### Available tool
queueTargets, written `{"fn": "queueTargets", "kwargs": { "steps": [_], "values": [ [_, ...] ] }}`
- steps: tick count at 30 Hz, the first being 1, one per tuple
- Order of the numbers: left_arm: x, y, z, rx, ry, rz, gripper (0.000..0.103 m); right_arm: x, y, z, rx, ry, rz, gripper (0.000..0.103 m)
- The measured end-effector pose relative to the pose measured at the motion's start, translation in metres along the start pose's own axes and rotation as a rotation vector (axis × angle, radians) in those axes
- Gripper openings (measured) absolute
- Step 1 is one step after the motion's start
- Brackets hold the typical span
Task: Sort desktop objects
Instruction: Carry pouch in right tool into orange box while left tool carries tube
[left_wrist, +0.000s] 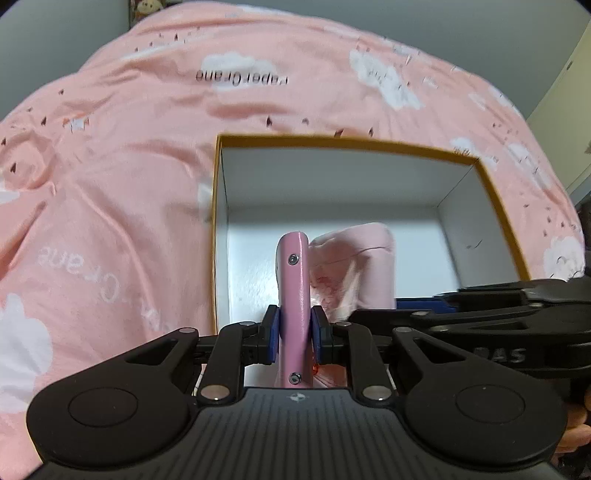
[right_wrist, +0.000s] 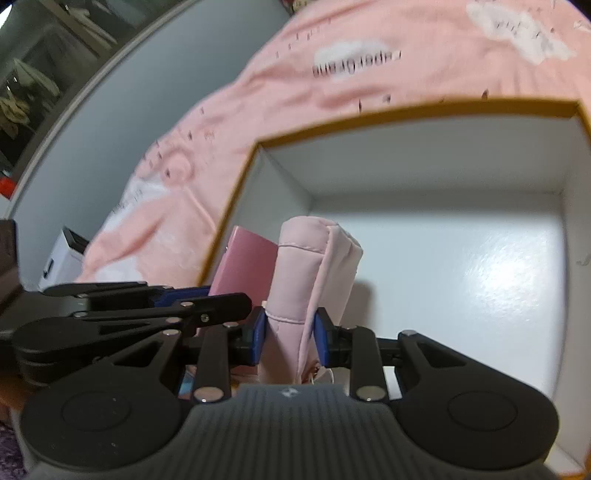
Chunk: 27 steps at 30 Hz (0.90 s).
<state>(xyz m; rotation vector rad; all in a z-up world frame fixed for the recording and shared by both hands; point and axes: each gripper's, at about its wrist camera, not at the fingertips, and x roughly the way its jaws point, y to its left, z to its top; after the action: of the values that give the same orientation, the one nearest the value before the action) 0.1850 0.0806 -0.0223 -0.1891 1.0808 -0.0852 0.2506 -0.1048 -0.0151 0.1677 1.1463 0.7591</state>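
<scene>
Black, ribbed housing filled the bottom of both wrist views, with the linkage arms fanning out toward blue pads.

From the left wrist view, the left gripper (left_wrist: 294, 334) was clamped narrowly on a slim pink hard-edged object with two small screws along its narrow side (left_wrist: 293, 295); the pads pressed its two flat faces and it stood up toward twelve o'clock. Just beside it, at about one o'clock, sat a pale pink soft stitched fabric pouch (left_wrist: 351, 266), blurred. Behind both opened a white cardboard box with a mustard-yellow rim (left_wrist: 347, 142), its glossy floor showing around them. At three o'clock the right gripper's black arms reached in from the edge, with part of a hand (left_wrist: 576, 428) at the lower right corner.

From the right wrist view, the right gripper (right_wrist: 289, 339) was closed on the pouch (right_wrist: 314, 258), the blue pads squeezing its lower part while its rounded top stood up toward twelve o'clock. The pink hard-edged object (right_wrist: 243, 264) lay just beside it at eleven o'clock, over the box's near left rim (right_wrist: 236, 192), with the left gripper's arms (right_wrist: 147, 306) coming in at nine o'clock. Both held things hung above the box's open interior.

A pink bedsheet printed with white clouds and lettering (left_wrist: 110, 166) lay under and around the box. A small white box-shaped thing (right_wrist: 64, 258) sat at nine o'clock beside the sheet.
</scene>
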Motion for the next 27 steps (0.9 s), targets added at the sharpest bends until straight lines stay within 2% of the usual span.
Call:
{"fn": "queueTargets", "kwargs": {
  "steps": [7,14,21,25,27],
  "values": [
    [0.021,0.011,-0.003,-0.017,0.068,0.028,0.02,0.034,-0.011,0.003,0.023,0.084,0.018,0.029],
    [0.027,0.017,0.001,-0.015,0.089,0.034,0.021,0.044,-0.017,0.003,0.049,0.108,0.044,0.031],
    [0.02,0.022,-0.001,-0.019,0.074,-0.005,0.023,0.043,-0.014,0.003,0.044,0.107,0.034,0.034],
    [0.005,0.025,-0.003,-0.022,0.03,-0.032,0.035,0.042,-0.01,0.004,0.034,0.102,0.028,0.036],
    [-0.006,0.028,-0.004,-0.031,-0.005,-0.031,0.036,0.043,-0.008,0.005,0.031,0.106,0.028,0.036]
  ]
}}
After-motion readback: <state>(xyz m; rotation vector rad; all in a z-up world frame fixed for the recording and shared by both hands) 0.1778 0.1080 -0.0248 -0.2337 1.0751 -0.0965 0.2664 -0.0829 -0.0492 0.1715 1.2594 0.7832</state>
